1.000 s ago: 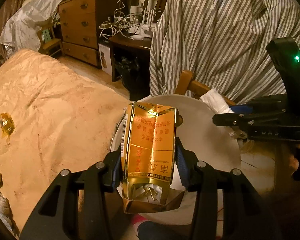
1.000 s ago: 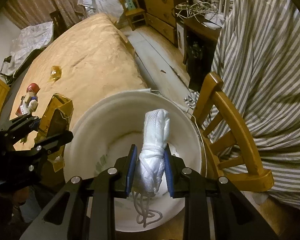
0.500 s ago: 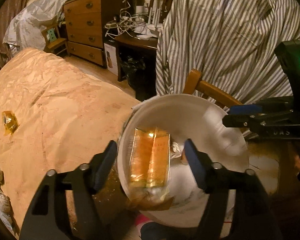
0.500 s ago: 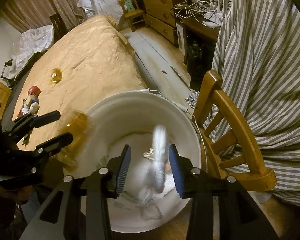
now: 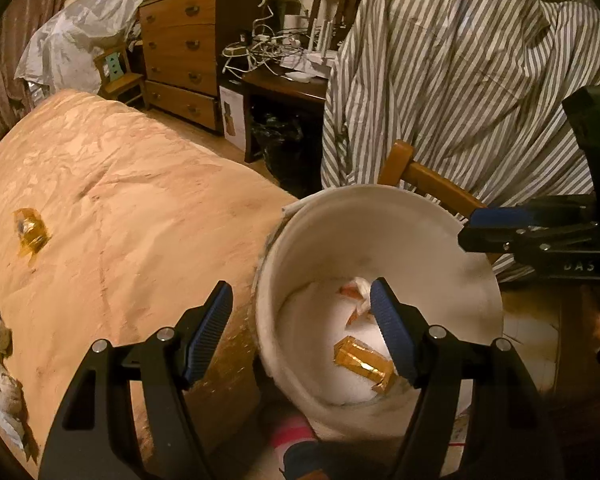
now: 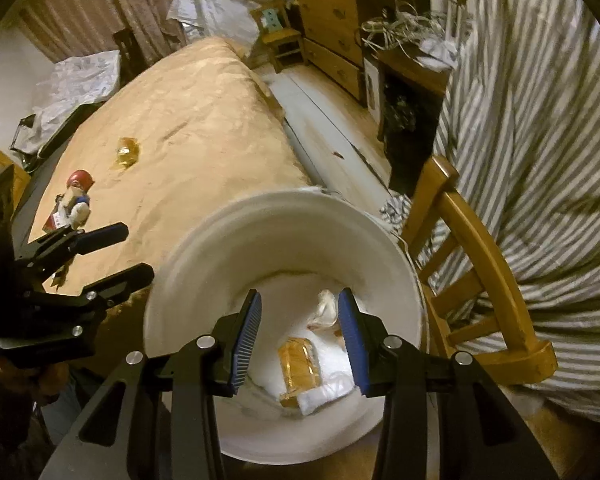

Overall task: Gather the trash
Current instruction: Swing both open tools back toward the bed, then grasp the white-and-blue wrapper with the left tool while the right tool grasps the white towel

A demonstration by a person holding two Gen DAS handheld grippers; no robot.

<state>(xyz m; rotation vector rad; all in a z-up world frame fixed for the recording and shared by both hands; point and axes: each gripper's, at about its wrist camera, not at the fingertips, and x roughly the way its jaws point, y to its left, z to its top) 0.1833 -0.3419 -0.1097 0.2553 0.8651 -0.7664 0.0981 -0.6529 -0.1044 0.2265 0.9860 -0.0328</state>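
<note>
A white bucket (image 5: 388, 216) (image 6: 204, 264) stands on the floor beside the bed. At its bottom lie a gold carton (image 5: 363, 361) (image 6: 299, 365) and a white sock (image 6: 324, 396). My left gripper (image 5: 300, 334) hangs open over the bucket's left rim with nothing between its blue pads. My right gripper (image 6: 298, 338) is open above the bucket's mouth, also empty. It shows at the right edge of the left wrist view (image 5: 540, 232); the left gripper (image 6: 100, 256) shows at the left of the right wrist view. A gold wrapper (image 5: 30, 232) (image 6: 127, 152) lies on the bedcover.
A wooden chair (image 6: 480, 264) draped with a striped shirt (image 5: 480, 80) stands right behind the bucket. A toy figure (image 6: 72, 200) lies on the tan bed (image 5: 120, 220). A chest of drawers (image 5: 180, 48) and a cluttered desk (image 5: 284, 76) stand at the back.
Both grippers opened. The gold carton fell from the left gripper and the white sock from the right; both now lie at the bottom of the bucket.
</note>
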